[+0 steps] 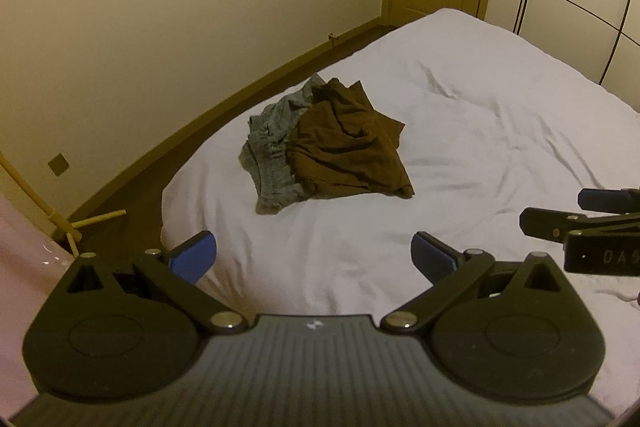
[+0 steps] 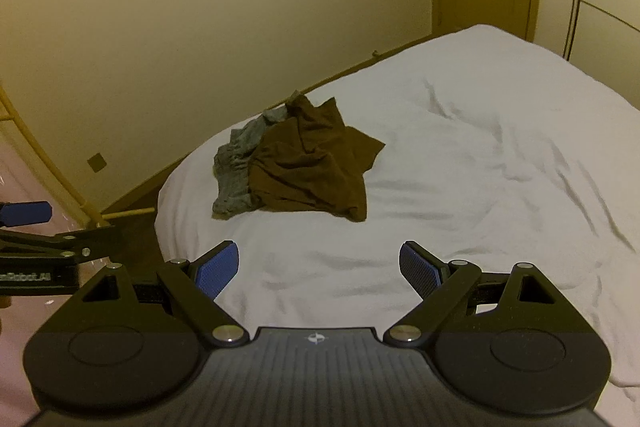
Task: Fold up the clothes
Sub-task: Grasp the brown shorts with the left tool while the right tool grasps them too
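Your left gripper [image 1: 314, 259] and right gripper [image 2: 319, 269] hang wide, holding nothing. Mid-frame, the brown garment [image 1: 348, 143] lies crumpled over the grey garment [image 1: 272, 147] near the bed [image 1: 500, 131] edge; pinching both layers could drag them off.

grey garment [image 1: 272, 151]: mostly under brown garment [image 1: 348, 143] | bed [image 1: 500, 131]: right side cropped

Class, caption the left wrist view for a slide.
Open left gripper faces crumpled brown and grey clothes on bed.
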Available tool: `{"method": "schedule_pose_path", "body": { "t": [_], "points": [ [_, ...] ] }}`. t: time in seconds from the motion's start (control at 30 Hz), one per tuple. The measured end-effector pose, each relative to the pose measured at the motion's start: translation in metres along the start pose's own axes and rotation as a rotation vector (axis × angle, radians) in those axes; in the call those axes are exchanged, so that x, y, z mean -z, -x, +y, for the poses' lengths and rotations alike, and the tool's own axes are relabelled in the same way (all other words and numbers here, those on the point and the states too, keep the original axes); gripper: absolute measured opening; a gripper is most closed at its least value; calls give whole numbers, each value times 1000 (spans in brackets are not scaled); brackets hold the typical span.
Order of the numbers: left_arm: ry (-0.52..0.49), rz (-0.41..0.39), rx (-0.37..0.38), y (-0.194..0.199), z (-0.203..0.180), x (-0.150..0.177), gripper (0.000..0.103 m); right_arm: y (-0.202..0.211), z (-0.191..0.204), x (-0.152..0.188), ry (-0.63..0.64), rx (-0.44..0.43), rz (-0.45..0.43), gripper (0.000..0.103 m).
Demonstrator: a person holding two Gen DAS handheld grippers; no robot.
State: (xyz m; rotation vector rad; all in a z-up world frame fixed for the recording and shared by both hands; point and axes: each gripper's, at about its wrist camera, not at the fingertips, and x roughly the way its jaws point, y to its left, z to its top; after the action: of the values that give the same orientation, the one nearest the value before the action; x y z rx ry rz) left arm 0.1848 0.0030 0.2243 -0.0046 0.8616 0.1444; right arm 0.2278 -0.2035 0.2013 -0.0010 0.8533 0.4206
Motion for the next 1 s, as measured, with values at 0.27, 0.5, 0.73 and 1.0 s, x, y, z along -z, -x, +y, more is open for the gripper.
{"method": "schedule_pose_path", "body": {
  "t": [0.27, 0.5, 0.73, 1.0],
  "points": [
    [-50, 36, 64, -67, 20, -33, 102, -35, -7, -22, -12, 16, 21, 89],
    [-221, 41, 172, -173, 46, -76, 102, -109, 3, -50, 4, 89, 0, 89],
    [-581, -15, 312, -274, 55, -102, 90, -208, 20, -84, 41, 142, 74, 85],
    [-981, -21, 430, -374, 45, -70, 66, -334, 38, -96, 296, 142, 245, 73]
  ]
}}
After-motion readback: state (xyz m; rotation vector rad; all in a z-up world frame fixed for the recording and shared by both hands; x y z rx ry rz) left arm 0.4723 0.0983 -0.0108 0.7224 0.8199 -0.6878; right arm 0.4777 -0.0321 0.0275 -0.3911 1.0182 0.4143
